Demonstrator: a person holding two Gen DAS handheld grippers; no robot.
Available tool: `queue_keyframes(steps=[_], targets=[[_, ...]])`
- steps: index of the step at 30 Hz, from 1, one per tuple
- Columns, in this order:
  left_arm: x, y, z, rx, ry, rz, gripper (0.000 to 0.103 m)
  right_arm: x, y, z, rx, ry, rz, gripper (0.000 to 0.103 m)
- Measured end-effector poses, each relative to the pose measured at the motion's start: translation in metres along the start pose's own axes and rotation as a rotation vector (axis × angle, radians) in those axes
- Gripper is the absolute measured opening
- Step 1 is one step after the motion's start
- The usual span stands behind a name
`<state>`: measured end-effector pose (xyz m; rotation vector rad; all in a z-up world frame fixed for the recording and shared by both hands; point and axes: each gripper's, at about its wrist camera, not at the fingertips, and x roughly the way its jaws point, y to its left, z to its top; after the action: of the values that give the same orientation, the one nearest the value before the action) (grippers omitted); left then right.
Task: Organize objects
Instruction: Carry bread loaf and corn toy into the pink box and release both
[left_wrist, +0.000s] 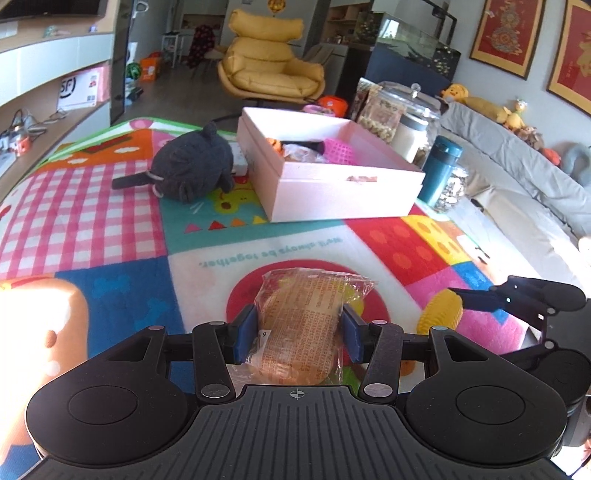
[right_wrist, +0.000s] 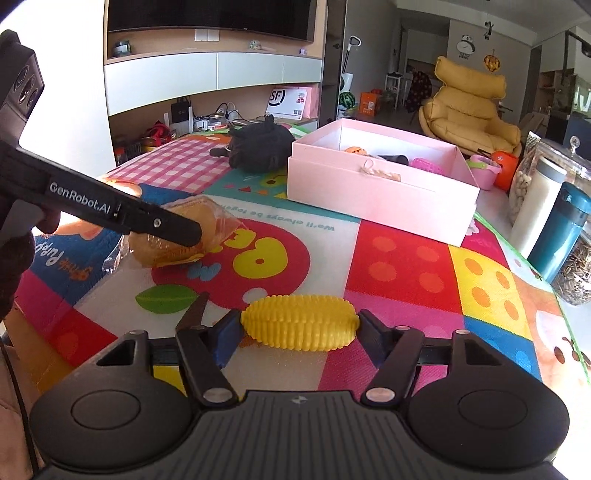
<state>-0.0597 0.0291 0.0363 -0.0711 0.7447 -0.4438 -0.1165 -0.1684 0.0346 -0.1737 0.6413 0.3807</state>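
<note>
My left gripper (left_wrist: 299, 330) is shut on a wrapped bread bun (left_wrist: 303, 325) in clear plastic, low over the colourful mat (left_wrist: 110, 206). The bun (right_wrist: 173, 236) and the left gripper (right_wrist: 184, 230) also show in the right wrist view. My right gripper (right_wrist: 299, 328) is shut on a yellow ridged toy (right_wrist: 299, 322) with both pads at its ends. That yellow toy (left_wrist: 441, 312) shows at the right of the left wrist view. A pink open box (left_wrist: 332, 184) stands farther back and holds several small toys. The box (right_wrist: 380, 192) also shows in the right wrist view.
A dark plush toy (left_wrist: 192, 168) lies left of the box. A teal bottle (left_wrist: 441, 171), a white container (left_wrist: 408, 138) and glass jars (left_wrist: 413, 99) stand right of the box. A grey sofa (left_wrist: 517, 166) is at right, a yellow armchair (left_wrist: 267, 62) behind.
</note>
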Motion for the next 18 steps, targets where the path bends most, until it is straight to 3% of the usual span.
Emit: queue_keyframes(steps=[3,8,10,12,13,14,16,18], targets=[[-0.003,-0.005,0.029,-0.006,-0.051,-0.050,0.053,-0.003,-0.005,0.009,0.031,-0.034,-0.002,0.067],[0.019,-0.032,0.115,0.119,-0.214,-0.037,0.053,0.000,-0.017,0.019,0.104,-0.085,0.001,0.067],[0.047,-0.036,0.146,0.074,-0.246,-0.114,0.053,0.006,-0.022,0.023,0.130,-0.092,-0.007,0.067],[0.084,-0.037,0.165,0.008,-0.208,-0.217,0.056,0.011,-0.026,0.027,0.149,-0.093,-0.023,0.067],[0.106,-0.040,0.169,0.019,-0.161,-0.213,0.056,0.012,-0.029,0.029,0.155,-0.095,-0.030,0.067],[0.124,-0.046,0.169,0.043,-0.130,-0.156,0.053,0.013,-0.032,0.030,0.157,-0.097,-0.039,0.067],[0.140,-0.050,0.161,0.094,-0.143,-0.082,0.052,0.013,-0.036,0.034,0.150,-0.099,-0.069,0.067],[0.133,-0.044,0.154,0.080,-0.187,-0.106,0.052,0.014,-0.040,0.034,0.137,-0.096,-0.095,0.067]])
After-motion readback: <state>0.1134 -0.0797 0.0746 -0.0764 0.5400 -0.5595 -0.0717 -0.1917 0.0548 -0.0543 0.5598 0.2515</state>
